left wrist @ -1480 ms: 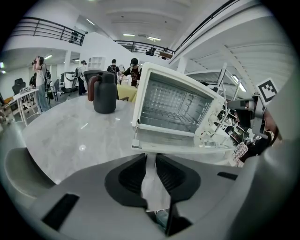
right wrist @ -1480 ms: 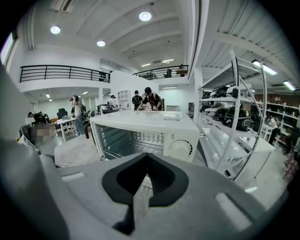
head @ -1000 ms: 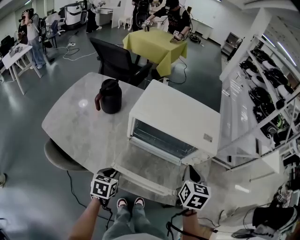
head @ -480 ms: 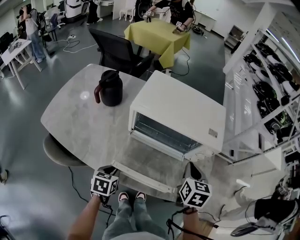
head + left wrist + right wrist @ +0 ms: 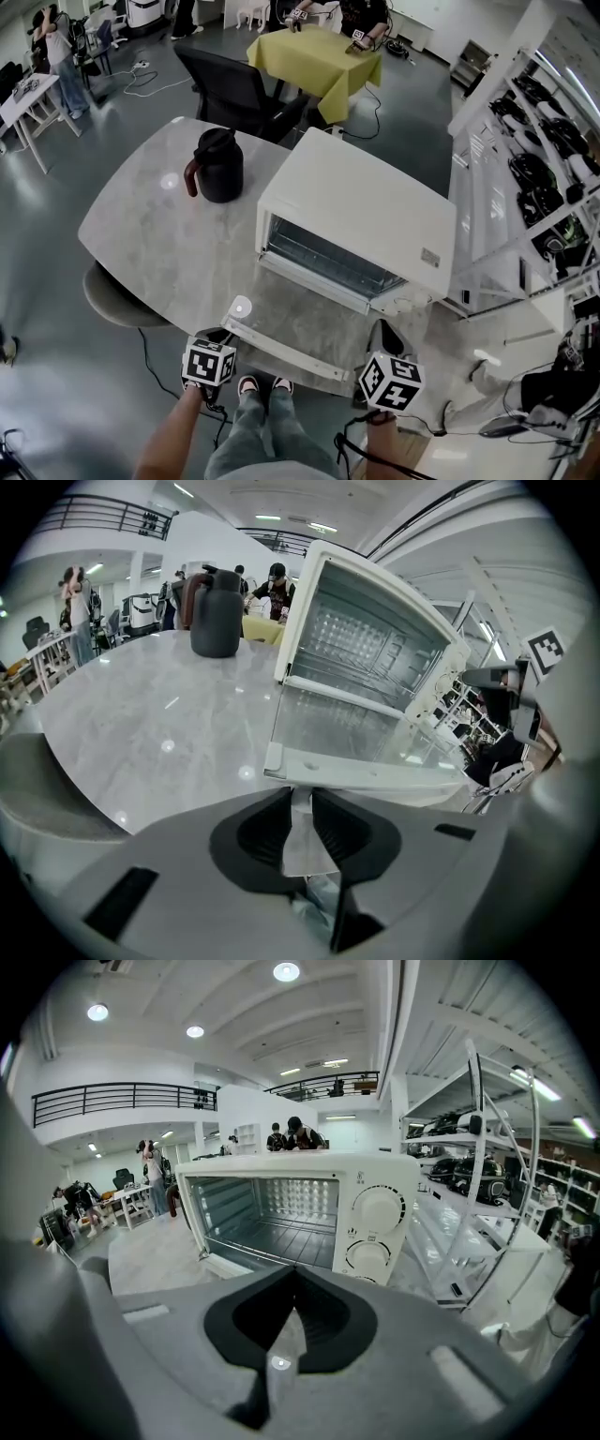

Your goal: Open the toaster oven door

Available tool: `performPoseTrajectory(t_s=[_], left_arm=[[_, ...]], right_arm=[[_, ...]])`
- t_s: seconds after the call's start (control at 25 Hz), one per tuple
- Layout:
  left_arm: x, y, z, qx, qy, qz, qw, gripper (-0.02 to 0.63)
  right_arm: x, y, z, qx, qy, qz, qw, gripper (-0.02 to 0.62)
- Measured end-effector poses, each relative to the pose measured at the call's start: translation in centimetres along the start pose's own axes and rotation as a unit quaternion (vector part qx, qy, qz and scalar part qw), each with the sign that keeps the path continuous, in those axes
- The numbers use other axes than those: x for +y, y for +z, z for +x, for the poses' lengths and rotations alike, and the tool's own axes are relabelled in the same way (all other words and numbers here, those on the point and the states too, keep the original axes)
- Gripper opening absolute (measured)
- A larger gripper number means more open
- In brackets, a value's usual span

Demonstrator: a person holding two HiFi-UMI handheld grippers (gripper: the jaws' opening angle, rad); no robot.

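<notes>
Left gripper [image 5: 304,795]: clamped on door handle [image 5: 304,842], a grip only the left gripper view shows. Toaster oven door [image 5: 361,741]: lowered flat, just beyond those fingertips. Right gripper [image 5: 293,1277]: pinched together, empty, facing oven dials [image 5: 379,1211].

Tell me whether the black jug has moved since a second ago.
No. The black jug keeps its spot left of the toaster oven; only the camera view shifted.

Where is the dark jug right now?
In the head view, the dark jug stands on the table, far left, left of the toaster oven.
</notes>
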State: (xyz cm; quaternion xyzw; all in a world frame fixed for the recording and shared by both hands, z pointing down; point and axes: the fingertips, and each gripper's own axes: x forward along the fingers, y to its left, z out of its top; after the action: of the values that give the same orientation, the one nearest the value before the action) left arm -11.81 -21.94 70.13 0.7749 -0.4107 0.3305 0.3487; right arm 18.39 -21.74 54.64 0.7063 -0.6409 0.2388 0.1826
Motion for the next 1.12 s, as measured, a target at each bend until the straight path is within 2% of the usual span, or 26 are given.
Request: performPoseTrajectory(t_s=[0.52, 1.12], left_arm=[[0.27, -0.66, 0.31, 0.013, 0.001, -0.011, 0.9998, 0.071], [0.50, -0.94, 0.97, 0.008, -0.006, -0.023, 0.9997, 0.071]], right_arm=[[0.13, 0.10, -0.15, 0.002, -0.004, 0.002, 1.000, 0.005], [0.12, 0.56, -0.59, -0.001, -0.009, -0.008, 1.000, 0.005]])
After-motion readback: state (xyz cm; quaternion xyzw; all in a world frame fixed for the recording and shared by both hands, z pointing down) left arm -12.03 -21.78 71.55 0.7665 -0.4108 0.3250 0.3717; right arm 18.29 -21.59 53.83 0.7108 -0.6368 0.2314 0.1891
